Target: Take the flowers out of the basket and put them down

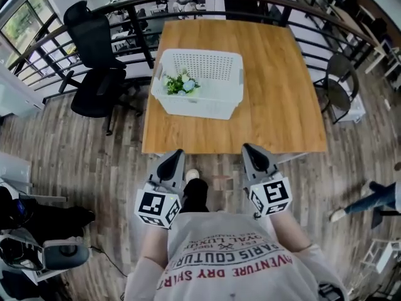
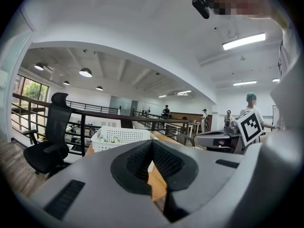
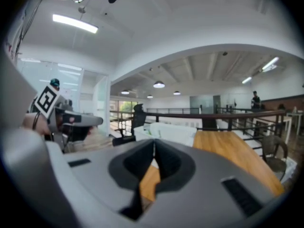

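We hold the left gripper (image 1: 176, 156) and right gripper (image 1: 249, 150) side by side just short of the desk's (image 1: 276, 86) near edge, both jaws pressed together on nothing, probably because the basket (image 1: 216, 108) is out of reach. The flowers (image 1: 182, 83) lie at its left end, toward the desk's left edge; their stems' direction is too small to read.

Open-plan office mezzanine: black swivel chair (image 1: 100, 89), dark railing (image 3: 228, 114), wooden table (image 1: 276, 74), ceiling strip light (image 2: 243, 41), round ceiling lamps (image 2: 86, 72).
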